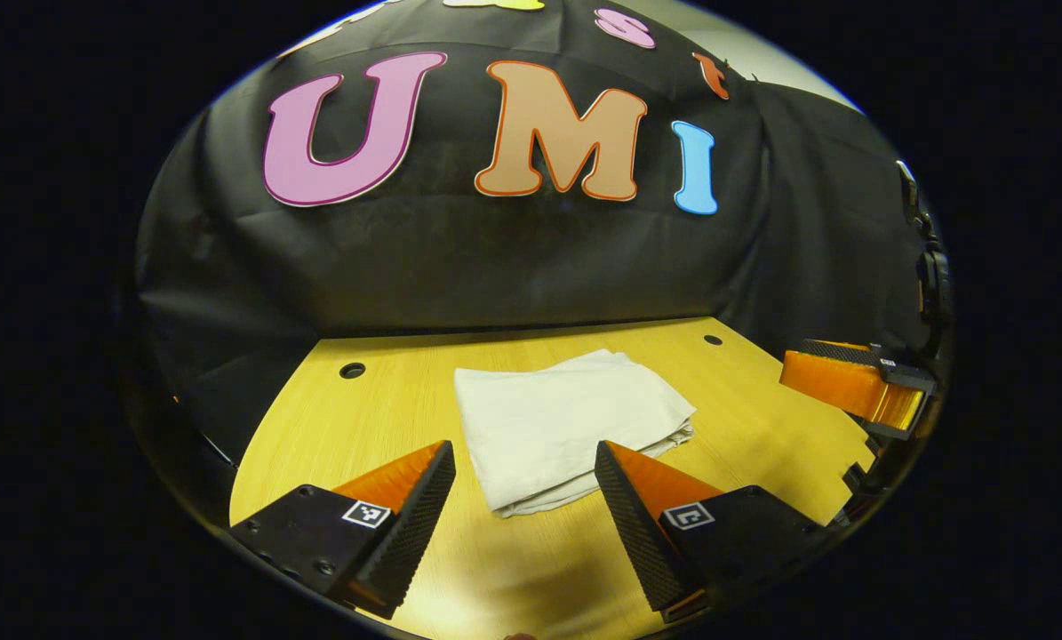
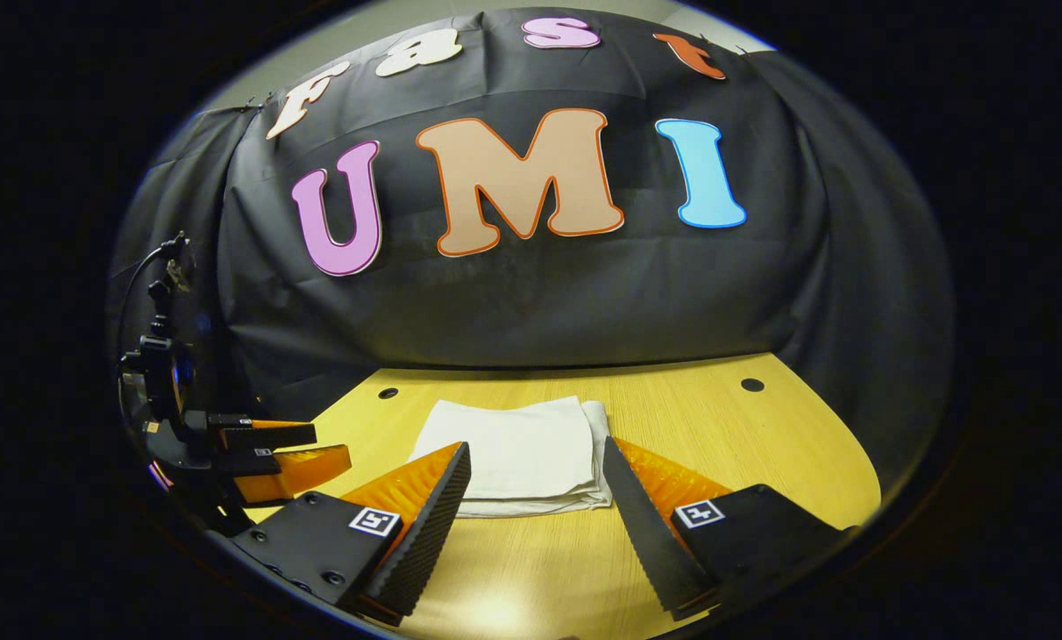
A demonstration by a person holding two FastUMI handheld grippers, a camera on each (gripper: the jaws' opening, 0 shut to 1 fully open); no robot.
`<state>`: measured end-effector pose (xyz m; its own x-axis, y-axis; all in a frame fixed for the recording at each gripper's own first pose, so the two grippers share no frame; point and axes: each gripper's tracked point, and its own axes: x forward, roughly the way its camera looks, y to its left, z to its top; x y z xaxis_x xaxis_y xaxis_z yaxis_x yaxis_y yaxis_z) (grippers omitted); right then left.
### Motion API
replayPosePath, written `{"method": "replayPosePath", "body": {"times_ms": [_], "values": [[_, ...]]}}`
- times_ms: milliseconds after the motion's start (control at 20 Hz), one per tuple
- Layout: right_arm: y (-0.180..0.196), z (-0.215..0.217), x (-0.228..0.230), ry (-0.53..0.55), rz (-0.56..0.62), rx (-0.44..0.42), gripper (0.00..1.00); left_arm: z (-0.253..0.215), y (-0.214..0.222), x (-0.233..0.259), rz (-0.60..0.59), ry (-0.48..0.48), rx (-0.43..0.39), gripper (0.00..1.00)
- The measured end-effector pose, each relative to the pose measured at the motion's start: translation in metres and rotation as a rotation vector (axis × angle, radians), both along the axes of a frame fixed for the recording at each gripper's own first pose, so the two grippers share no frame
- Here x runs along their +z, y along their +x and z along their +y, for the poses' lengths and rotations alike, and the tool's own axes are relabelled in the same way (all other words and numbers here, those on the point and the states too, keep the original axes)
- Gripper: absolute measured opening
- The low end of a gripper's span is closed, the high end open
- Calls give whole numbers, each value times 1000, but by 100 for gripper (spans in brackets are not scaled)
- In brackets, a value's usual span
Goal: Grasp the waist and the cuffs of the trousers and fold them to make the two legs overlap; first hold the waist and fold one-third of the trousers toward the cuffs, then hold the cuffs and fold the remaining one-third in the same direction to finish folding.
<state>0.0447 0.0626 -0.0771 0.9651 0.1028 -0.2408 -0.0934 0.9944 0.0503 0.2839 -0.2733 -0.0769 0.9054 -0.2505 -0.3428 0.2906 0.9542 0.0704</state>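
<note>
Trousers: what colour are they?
Plain white trousers, no pattern; clearest in the left gripper view.

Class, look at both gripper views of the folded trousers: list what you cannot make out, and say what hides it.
1. Waist and cuffs of the trousers: folded layers cover them, in both views.
2. Near corners of the trousers: right gripper view, behind the right gripper fingers.
3. Right gripper in the left gripper view: cut off at the edge, its gap unreadable.
4. Whether the legs overlap evenly: the top layer hides those beneath.
</note>
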Motion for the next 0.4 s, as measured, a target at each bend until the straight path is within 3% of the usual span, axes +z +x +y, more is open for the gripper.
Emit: {"method": "replayPosePath", "body": {"times_ms": [350, 400], "values": [[-4, 9, 5, -11, -21, -18, 92, 10, -3, -2, 7, -22, -19, 95], [-5, 10, 4, -18, -19, -19, 97, 9, -4, -1, 6, -33, -26, 95]]}}
